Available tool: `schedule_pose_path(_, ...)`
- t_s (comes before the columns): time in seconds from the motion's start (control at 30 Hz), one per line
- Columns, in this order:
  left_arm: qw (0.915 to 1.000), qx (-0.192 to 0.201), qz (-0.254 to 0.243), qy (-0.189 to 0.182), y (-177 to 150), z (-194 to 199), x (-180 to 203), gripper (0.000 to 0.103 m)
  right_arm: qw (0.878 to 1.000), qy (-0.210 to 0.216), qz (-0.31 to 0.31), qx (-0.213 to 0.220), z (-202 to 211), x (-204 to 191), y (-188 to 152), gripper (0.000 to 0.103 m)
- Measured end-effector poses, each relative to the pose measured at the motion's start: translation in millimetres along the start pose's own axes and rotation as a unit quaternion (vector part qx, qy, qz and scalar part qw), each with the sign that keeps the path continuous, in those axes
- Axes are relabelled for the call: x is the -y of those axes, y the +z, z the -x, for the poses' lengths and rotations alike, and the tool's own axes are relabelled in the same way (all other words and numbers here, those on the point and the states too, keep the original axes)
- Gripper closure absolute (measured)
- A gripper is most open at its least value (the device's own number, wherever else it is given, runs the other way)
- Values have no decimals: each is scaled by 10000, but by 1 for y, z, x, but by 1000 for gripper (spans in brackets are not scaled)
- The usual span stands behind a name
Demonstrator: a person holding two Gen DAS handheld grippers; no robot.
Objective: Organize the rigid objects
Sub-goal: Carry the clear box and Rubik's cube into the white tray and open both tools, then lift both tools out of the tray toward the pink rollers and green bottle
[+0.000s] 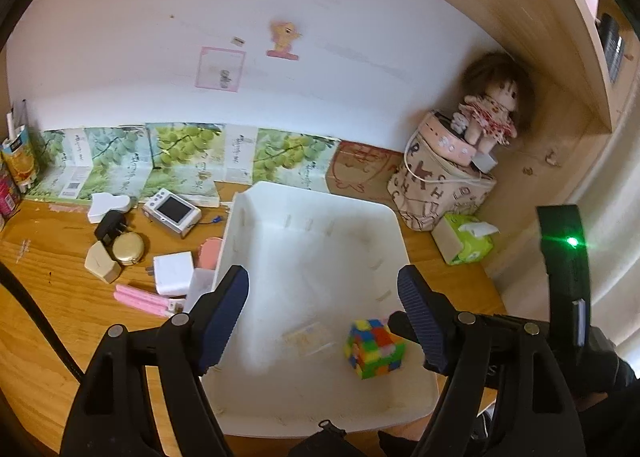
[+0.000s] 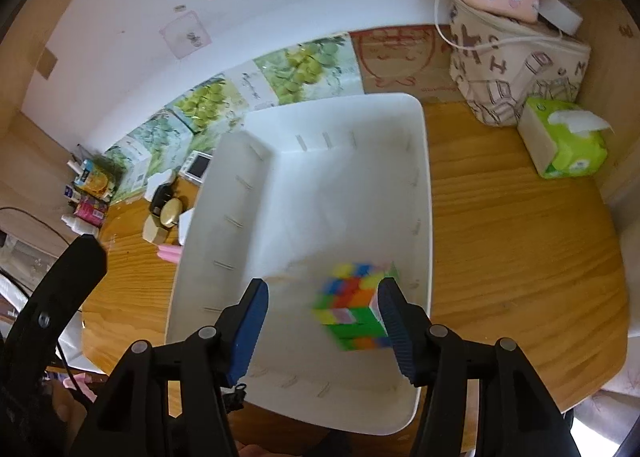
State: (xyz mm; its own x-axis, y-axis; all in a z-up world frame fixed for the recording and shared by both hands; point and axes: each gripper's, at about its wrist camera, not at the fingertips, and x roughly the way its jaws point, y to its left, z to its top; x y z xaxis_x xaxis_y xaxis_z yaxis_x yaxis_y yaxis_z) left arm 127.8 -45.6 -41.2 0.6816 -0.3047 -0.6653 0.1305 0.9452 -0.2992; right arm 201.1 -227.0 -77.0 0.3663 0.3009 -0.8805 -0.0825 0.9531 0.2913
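The left tongs [image 1: 324, 317] stand spread and empty over the near half of the white bin [image 1: 316, 213], nothing between the blue pads. The right tongs [image 2: 322, 327] are also spread, and the multicoloured puzzle cube [image 2: 352, 307] sits blurred between them, tight against the right-hand pad and well clear of the left one, so no pinch is on it. The cube is inside the bin, near the front right corner; from the left wrist view it appears to rest on the bin floor just beside the right tongs' tip. The risk I see is that the cube, judged freshly let go, could tumble or be knocked if the right tongs drag out sideways, since one pad lies against its face. A pad could also catch the bin's near wall and shove the bin along the bench [image 2: 520, 217]. Left of the bin wait the remaining pieces: a small camera [image 1: 172, 213], a white charger [image 1: 172, 273], a gold compact [image 1: 128, 249] and pink sticks [image 1: 140, 299], all well apart from either tongs.
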Motion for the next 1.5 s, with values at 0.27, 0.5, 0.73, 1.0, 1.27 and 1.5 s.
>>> schedule_pose_path(0.27,9997,204,66,81,6,17,-26,23,9987,306,85,392,11,-25,-11,35)
schedule_pose_path(0.5,9994,265,-89,180,15,33,-59,23,9936,450,175,1018,27,-61,-27,33)
schedule_pose_path(0.73,9991,180,-271,254,24,51,-101,23,9857,522,173,1593,35,-108,-50,27)
schedule_pose_path(1.0,9973,88,-664,310,26,61,-143,23,9785,473,84,2007,30,-157,-79,26)
schedule_pose_path(1.27,9858,-87,-1664,196,23,56,-164,23,9711,372,9,2358,11,-201,-105,24)
schedule_pose_path(1.5,9686,-354,-2462,46,23,37,-175,23,9677,216,13,2511,-10,-225,-125,24)
